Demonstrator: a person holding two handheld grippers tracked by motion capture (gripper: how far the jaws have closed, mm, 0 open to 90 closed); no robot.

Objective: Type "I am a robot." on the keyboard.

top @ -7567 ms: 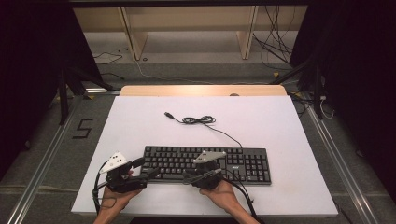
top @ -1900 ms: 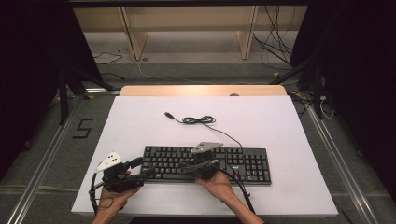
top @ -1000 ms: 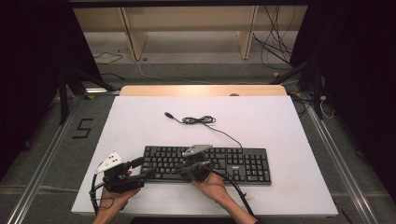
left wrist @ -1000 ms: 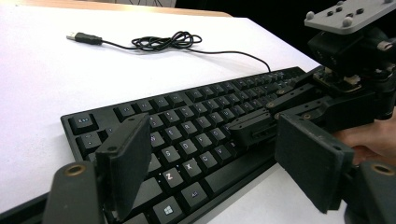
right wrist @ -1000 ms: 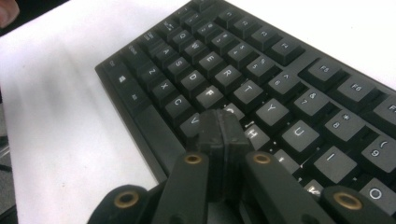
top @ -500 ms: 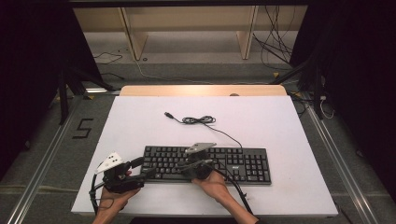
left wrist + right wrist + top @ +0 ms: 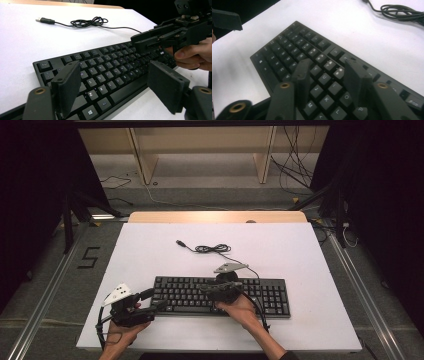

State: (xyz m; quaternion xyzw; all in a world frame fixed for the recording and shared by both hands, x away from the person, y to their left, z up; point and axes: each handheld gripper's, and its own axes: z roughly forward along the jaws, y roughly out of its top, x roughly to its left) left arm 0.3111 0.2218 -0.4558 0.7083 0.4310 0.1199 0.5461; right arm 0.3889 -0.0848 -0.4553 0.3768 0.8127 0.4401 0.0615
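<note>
Keyboard [image 7: 220,296] lies flat near the table's [image 7: 310,255] front edge, its cable [image 7: 212,249] coiled loosely behind it toward the middle. The left gripper [image 7: 150,301] sits at the keyboard's left end, jaws wide apart and empty. The right gripper [image 7: 206,287] hovers over the middle keys, jaws partly apart, holding nothing. The board looks stiff and fairly light, with smooth, slippery keycaps; the short ends or the front rim seem the safest holds, not the keys.

Black keyboard [image 7: 220,296], flat on white table, cable coiled behind
</note>
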